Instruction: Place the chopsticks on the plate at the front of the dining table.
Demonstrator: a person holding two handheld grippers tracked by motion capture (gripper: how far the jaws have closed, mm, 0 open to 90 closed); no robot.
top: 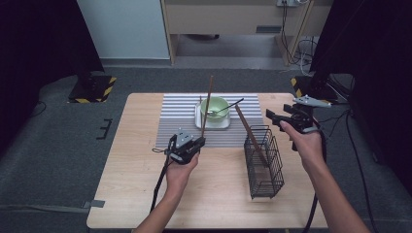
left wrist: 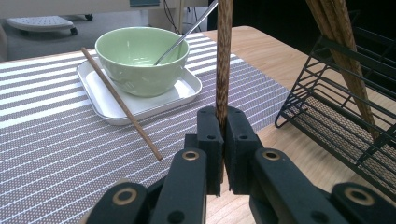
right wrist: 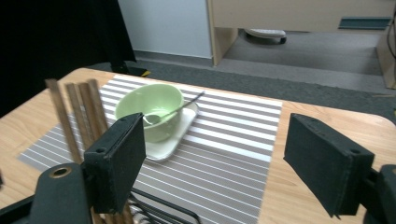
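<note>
Item: chopstick [top: 208, 104], upright near the counter's [top: 126, 194] middle, clamped in the left tongs [top: 198, 143]. Right tongs [top: 273, 118], jaws apart and empty, by the wire basket [top: 265, 165] toward the right edge. Handling advice: keep the stick vertical, lower it tip-first into the basket.

high: overhead, facing forward | claw views: low, close | shared: green bowl [top: 214, 108]
</note>
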